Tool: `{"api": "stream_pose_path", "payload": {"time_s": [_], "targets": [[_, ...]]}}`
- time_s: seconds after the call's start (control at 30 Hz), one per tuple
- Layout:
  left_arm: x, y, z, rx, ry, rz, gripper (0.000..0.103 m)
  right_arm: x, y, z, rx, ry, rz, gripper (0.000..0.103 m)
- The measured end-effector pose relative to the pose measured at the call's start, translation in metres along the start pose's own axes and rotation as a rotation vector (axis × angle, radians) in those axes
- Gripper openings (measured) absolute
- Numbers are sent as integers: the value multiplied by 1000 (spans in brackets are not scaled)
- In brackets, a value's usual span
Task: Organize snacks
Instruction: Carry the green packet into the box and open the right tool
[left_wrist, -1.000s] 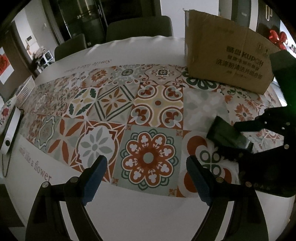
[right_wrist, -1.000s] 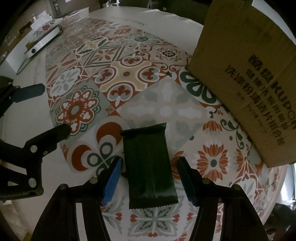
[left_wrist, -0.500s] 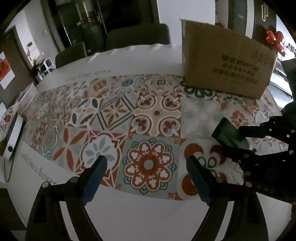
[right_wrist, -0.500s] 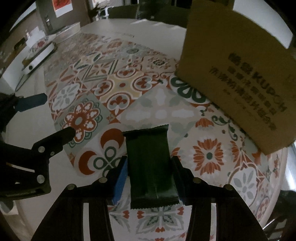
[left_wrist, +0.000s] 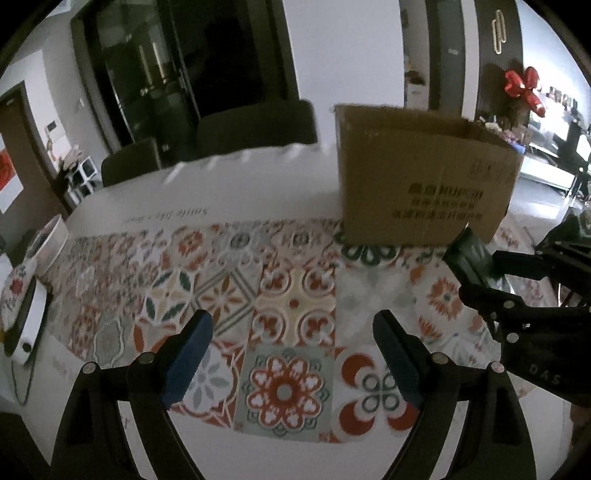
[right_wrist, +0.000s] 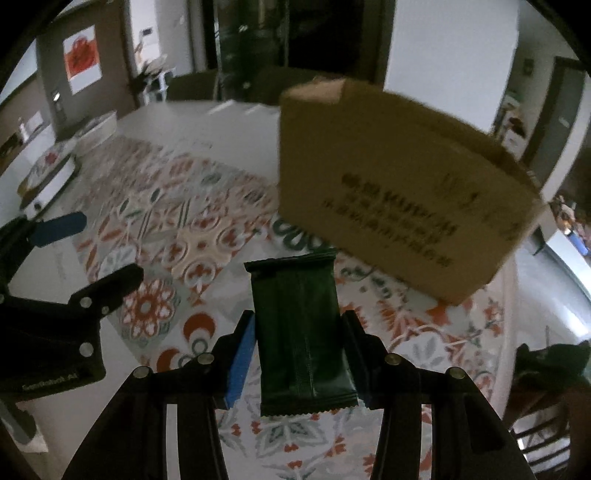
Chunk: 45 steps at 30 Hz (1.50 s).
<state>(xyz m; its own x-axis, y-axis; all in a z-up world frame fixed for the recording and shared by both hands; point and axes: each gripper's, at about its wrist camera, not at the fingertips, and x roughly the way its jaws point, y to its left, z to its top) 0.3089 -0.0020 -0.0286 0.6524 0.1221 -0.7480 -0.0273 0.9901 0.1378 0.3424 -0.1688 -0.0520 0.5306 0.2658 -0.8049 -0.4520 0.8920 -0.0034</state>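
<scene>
Big white table (left_wrist: 266, 177) takes up most of both views, with a patterned tile runner (left_wrist: 295, 295) down the middle, all orange, green and cream florals. It lies right under and ahead of both tongs.

Next biggest is the brown cardboard box (right_wrist: 399, 184) with dark print on its side. It sits on the far end of the runner, ahead and a bit to the right of the right gripper (right_wrist: 299, 354), and off to the upper right from the left gripper's (left_wrist: 291, 350) view. Top looks open, though I can't see inside it.

Dark chairs (left_wrist: 255, 129) stand at the far edge of the table, past the left tongs.

Over at the far left edge there's a white basket-type thing (left_wrist: 48, 240), too blurry to say more.

Now the snack: a dark green wrapped bar (right_wrist: 299, 332), crimped ends, lying lengthwise between the right tongs' blue pads (right_wrist: 240, 365). The jaws have just been closing, and both pads are pressed against its long sides, so it's grasped and lifted clear of the runner. From the left camera you can see it poking out of the right tongs, near the box's lower right corner.

Left tongs are spread wide with nothing between them, just runner below.
</scene>
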Motion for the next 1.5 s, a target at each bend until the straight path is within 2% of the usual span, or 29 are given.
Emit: {"api": "stream_pose_path", "payload": {"time_s": [0.23, 0.7, 1.13, 1.27, 1.43, 1.5], "targets": [[-19, -6, 32, 21, -102, -14, 96, -27, -20, 17, 87, -96, -31, 47], [-29, -16, 98, 45, -239, -27, 100, -51, -57, 56, 205, -238, -99, 48], [1, -28, 153, 25, -261, -47, 102, -37, -93, 110, 194, -265, -147, 48], [9, -31, 160, 27, -288, -61, 102, -26, -103, 118, 194, -262, -160, 48], [15, -34, 162, 43, -315, -32, 102, -12, -115, 121, 219, -252, -166, 49], [15, -34, 160, 44, -321, -23, 102, -8, -116, 122, 225, -236, -176, 54]]}}
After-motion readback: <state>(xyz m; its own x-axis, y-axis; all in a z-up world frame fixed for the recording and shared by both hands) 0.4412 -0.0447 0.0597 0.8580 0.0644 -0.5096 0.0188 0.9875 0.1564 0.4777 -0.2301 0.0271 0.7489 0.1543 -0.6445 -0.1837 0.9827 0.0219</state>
